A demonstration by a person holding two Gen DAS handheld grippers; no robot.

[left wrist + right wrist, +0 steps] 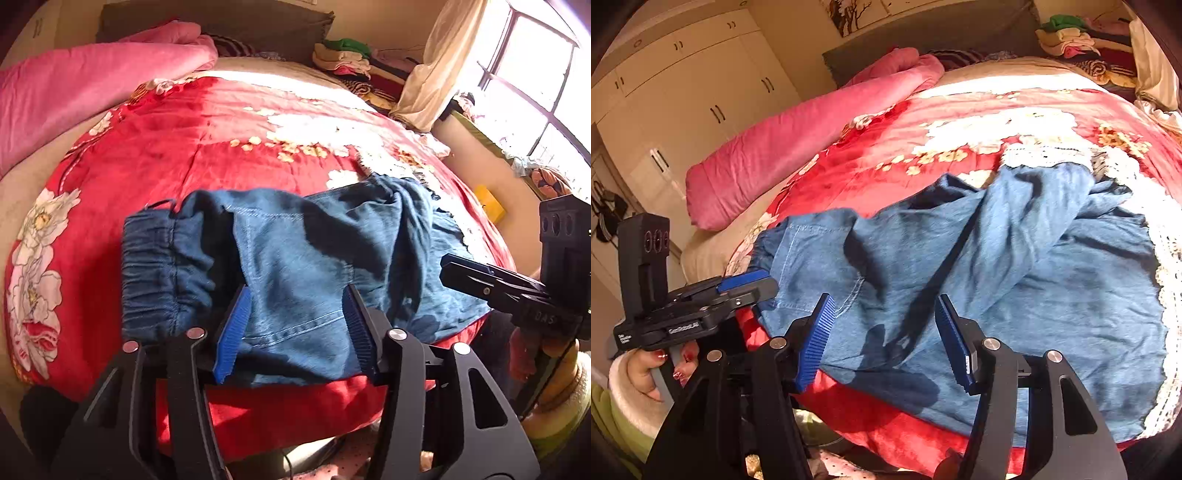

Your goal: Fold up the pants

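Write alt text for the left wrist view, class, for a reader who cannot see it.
A crumpled pair of blue denim pants with an elastic waistband lies on a red floral quilt, with the open left claw poised over its near edge. The right claw enters from the right; a pink blanket lies at the bed's far side.

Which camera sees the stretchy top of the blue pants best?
The left wrist view: the gathered waistband shows fully, lying on the red blanket. The right wrist view shows only its edge, partly behind the left gripper.
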